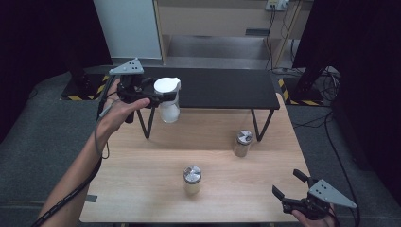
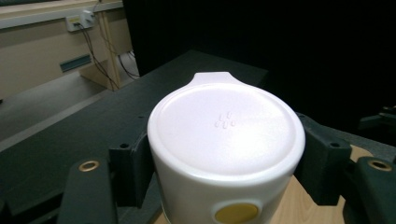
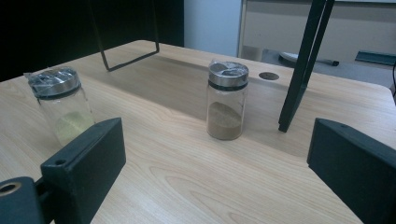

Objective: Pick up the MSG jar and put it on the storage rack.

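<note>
white plastic, smooth and rounded, is what is clamped in the left gripper (image 1: 158, 96): a white shaker (image 1: 169, 100) with a flat lid, a small spout tab at its far rim and a yellow dot low on its side. its lower body looks translucent in the high view. it is held upright in the air, beside the front edge of the black shelf (image 1: 222, 87) and clear of the wooden tabletop (image 1: 142, 175). in the left gripper view the fingers (image 2: 133, 168) are pressed on the shaker just under the lid, one on each side.

the step in hand is judged to be a lift toward the shelf. it is best done with the shaker kept level, so nothing is spilled through the spout, and raised fully above the shelf edge before it is carried across. the grip should be kept firm, since the plastic looks slippery.

the right gripper (image 1: 289, 183) is held low at the near right corner of the tabletop, its fingers spread wide with nothing between them. two glass jars with metal lids are left standing on the tabletop, the nearer jar (image 1: 192, 179) and the farther jar (image 1: 243, 143), well apart.
</note>
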A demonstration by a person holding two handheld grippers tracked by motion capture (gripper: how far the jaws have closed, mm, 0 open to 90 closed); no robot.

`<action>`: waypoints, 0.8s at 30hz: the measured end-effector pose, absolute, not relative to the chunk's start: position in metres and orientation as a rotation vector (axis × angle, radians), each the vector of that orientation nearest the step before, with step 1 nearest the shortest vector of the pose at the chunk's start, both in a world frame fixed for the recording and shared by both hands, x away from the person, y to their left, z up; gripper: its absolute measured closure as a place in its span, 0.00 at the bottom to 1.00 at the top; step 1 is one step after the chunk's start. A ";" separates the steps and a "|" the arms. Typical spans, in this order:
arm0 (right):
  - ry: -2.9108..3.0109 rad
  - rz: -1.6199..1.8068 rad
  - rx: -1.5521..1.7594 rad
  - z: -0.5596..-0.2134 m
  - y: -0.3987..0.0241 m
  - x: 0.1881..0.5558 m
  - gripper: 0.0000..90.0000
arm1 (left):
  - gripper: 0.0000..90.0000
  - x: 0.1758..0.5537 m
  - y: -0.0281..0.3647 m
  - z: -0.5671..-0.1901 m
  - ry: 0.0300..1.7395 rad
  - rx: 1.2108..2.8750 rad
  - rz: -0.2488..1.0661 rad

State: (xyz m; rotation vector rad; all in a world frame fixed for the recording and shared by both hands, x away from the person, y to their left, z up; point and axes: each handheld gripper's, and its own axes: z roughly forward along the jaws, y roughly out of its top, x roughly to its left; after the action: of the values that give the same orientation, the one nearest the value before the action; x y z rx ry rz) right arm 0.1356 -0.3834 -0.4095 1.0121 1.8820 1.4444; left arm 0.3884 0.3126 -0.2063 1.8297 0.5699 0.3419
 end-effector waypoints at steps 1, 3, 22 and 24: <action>1.882 1.445 1.012 -0.409 -0.384 0.136 0.06 | 0.33 0.389 0.312 -0.205 0.584 1.828 0.350; 1.882 1.446 1.015 -0.409 -0.384 0.136 0.06 | 0.33 0.390 0.311 -0.202 0.604 1.826 0.369; 1.875 1.461 1.019 -0.411 -0.386 0.136 0.06 | 0.33 0.418 0.291 -0.186 0.776 1.806 0.491; 1.875 1.463 1.020 -0.411 -0.386 0.136 0.06 | 0.33 0.421 0.290 -0.187 0.798 1.797 0.496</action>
State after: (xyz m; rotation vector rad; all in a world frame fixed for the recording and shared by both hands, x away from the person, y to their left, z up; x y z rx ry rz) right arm 0.1362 -0.3863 -0.4112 1.0201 1.8746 1.4627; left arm 0.4210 0.2896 -0.1866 1.7974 0.7978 0.4959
